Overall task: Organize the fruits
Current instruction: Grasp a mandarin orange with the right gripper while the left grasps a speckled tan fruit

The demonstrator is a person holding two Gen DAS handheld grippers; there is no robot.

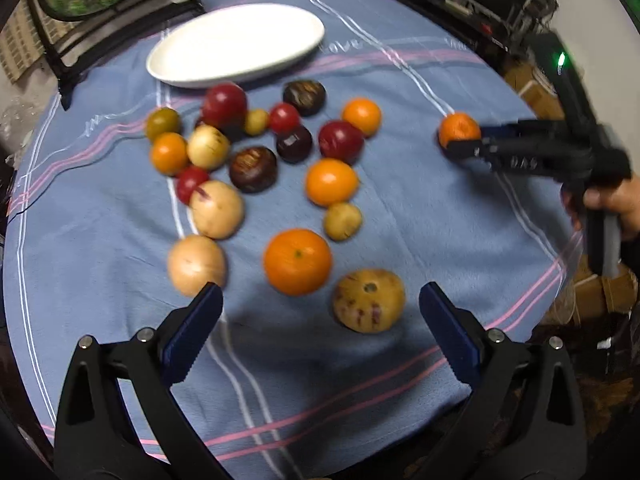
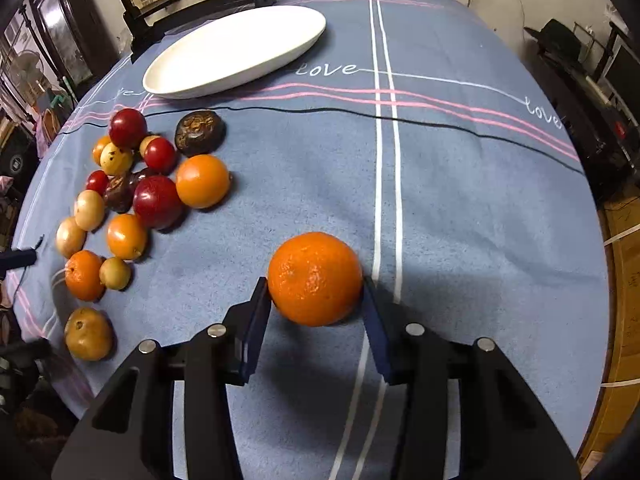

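Orange mandarin sits clamped in the right claw; the left claw gapes wide, empty.

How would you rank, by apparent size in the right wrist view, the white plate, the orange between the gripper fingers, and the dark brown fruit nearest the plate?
1. white plate
2. orange held in the right gripper; it is nearest the camera, which inflates it
3. dark brown fruit
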